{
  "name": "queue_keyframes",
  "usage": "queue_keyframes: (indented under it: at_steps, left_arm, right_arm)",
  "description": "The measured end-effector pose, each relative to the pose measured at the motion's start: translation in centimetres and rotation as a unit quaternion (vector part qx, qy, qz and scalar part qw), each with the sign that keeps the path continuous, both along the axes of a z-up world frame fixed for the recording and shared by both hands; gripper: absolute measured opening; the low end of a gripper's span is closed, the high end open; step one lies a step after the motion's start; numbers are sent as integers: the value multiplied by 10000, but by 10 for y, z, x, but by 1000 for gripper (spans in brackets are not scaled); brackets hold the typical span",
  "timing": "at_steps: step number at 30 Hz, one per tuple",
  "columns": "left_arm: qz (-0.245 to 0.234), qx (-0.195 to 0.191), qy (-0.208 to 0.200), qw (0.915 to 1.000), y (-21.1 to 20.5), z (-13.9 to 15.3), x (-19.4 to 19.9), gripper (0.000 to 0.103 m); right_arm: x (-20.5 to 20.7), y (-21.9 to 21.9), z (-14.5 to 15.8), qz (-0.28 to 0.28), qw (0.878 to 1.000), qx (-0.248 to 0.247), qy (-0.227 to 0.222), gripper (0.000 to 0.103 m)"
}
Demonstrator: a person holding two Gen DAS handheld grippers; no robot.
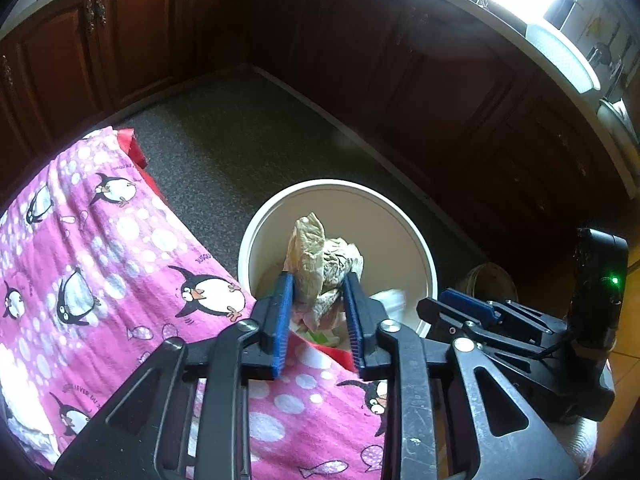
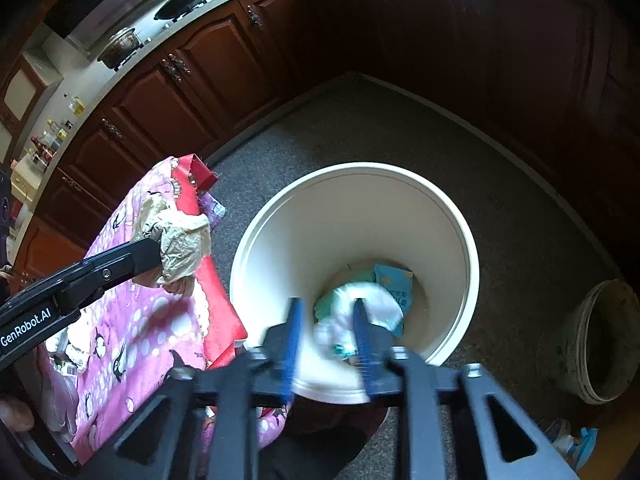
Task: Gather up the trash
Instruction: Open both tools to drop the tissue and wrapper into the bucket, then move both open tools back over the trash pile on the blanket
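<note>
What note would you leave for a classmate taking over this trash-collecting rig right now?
Left gripper: jaws closed on a crumpled brown paper wad, held over the edge of the pink penguin-print cloth, beside the round white plastic bin, not above it.
Right gripper: jaws apart above the bin; a crumpled white wad shows between them, too blurred to tell if gripped.
Done: a blue paper packet lies at the bin's bottom.
Left: bring the brown wad over the bin and drop it; check the white wad is in.
</note>
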State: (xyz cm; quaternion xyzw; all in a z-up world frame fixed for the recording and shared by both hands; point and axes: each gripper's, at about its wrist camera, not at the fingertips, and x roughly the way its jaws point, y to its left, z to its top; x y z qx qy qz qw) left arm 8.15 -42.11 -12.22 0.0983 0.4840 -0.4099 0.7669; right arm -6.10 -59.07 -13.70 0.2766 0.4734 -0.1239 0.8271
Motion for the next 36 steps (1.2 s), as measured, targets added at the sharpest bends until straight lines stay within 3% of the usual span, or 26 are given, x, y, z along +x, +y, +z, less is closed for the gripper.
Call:
queue_keyframes:
  at_steps: [2, 5, 23, 36]
  left_arm:
    - [12, -27, 23, 10000, 2, 0, 0, 41]
    - [39, -65, 51, 10000, 5, 2, 0, 47]
    - [118, -30, -224, 9997, 27, 22, -14, 48]
    - [613, 20, -438, 9972, 107, 33, -23, 48]
  right_arm:
    - [0, 1, 0, 0, 10000, 9, 11, 36]
    - [0, 2, 1, -6, 10000, 50, -2, 36]
    - [0, 19, 13, 105, 9999, 11, -96, 39]
    - [17, 66, 48, 587, 9971, -48, -485, 44]
